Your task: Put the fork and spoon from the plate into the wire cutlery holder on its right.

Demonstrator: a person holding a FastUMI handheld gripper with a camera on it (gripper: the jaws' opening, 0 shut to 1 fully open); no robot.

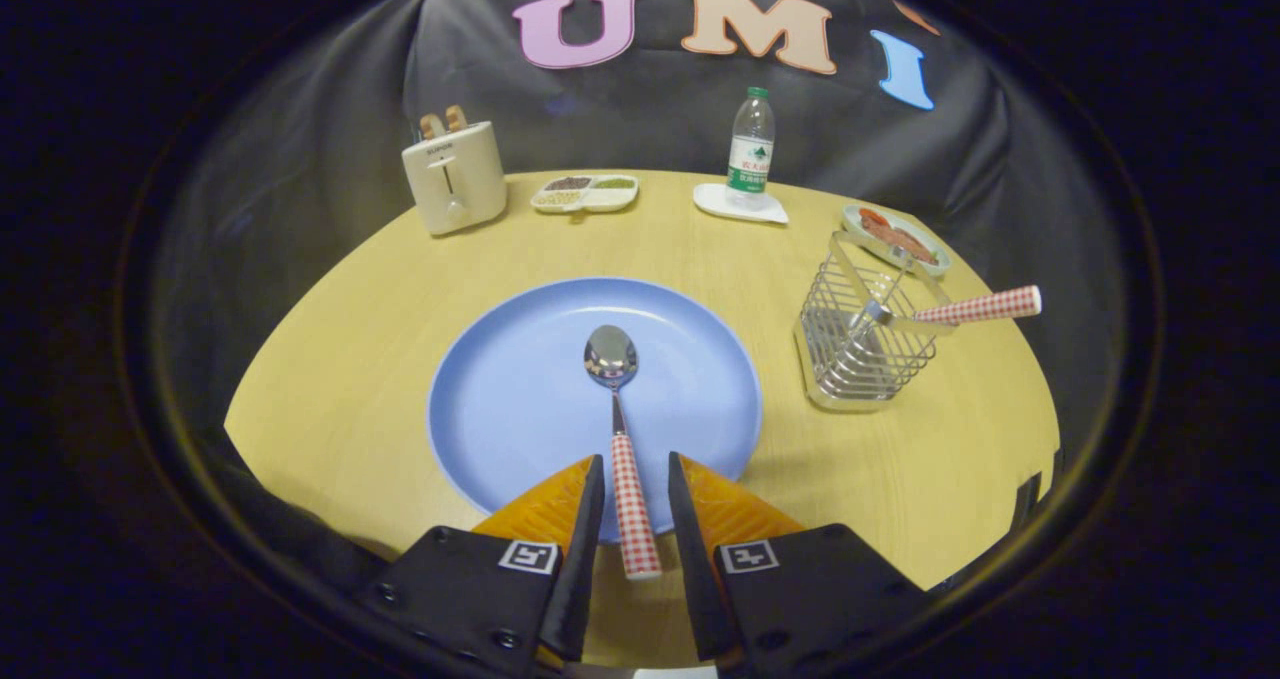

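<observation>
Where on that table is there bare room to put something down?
Bare wood lies left of the blue plate, below the toaster, and between the plate and the wire cutlery holder. The far edge is crowded: toaster, snack tray, water bottle, food dish. The claw straddles the spoon handle, not touching.

A rounded, light wooden table (pixel 400 289) is seen in front of a black cloth wall (pixel 640 109), draped in folds behind it.
</observation>
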